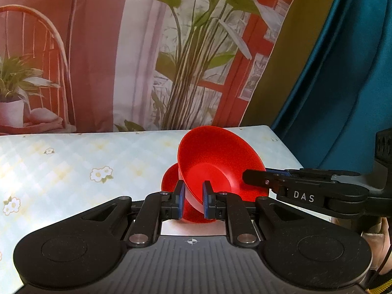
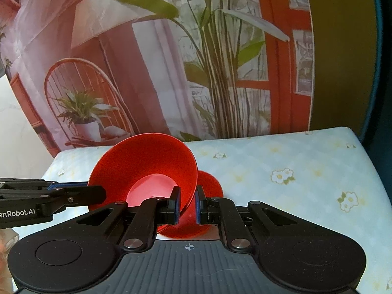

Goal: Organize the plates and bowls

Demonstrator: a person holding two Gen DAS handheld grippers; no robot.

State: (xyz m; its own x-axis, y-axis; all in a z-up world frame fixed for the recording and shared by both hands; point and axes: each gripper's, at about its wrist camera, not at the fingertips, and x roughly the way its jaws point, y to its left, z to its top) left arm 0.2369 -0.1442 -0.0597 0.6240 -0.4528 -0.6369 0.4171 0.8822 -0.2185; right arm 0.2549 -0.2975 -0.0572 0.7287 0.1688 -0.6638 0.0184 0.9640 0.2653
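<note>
A red bowl (image 1: pixel 215 161) hangs tilted above the table, its inside turned toward both cameras. In the left wrist view my left gripper (image 1: pixel 192 201) is shut on the bowl's near left rim, one blue pad on each side of the wall. My right gripper (image 1: pixel 254 180) comes in from the right and clamps the opposite rim. From the right wrist, the red bowl (image 2: pixel 147 161) has its near right rim pinched in my right gripper (image 2: pixel 188 205), and the left gripper (image 2: pixel 98 193) grips its left edge. A red rounded part behind the rim looks like the bowl's underside.
The table (image 1: pixel 73 161) wears a pale blue cloth with small white flowers; its far edge meets a printed backdrop (image 1: pixel 122 61) of a chair and plants. A teal curtain (image 1: pixel 343 73) hangs at the right. The table's right corner (image 2: pixel 348 134) is near.
</note>
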